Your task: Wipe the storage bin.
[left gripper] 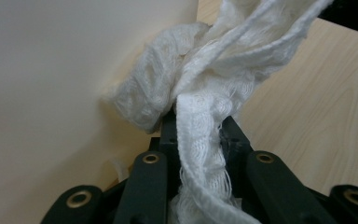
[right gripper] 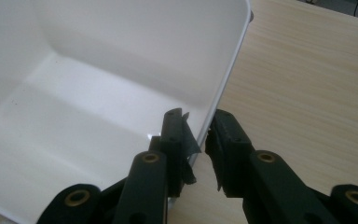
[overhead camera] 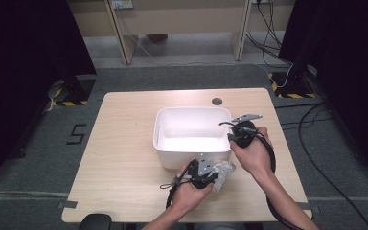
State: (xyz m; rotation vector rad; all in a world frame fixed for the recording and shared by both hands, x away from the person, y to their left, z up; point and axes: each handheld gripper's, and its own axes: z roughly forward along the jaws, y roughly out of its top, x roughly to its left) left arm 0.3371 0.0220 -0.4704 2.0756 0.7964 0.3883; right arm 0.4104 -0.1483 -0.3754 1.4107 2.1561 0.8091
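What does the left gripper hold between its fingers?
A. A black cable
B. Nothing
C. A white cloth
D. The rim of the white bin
C: in the left gripper view, the left gripper has its fingers closed on a white cloth, which bunches against the outer wall of the white bin.

Frayed white cloth (left gripper: pixel 200 93) (matt plastic tub (overhead camera: pixel 191 125))

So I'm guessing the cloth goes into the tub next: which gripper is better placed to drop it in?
Left. The left gripper is shut on the white cloth beside the tub's near wall. The right gripper straddles its rim.
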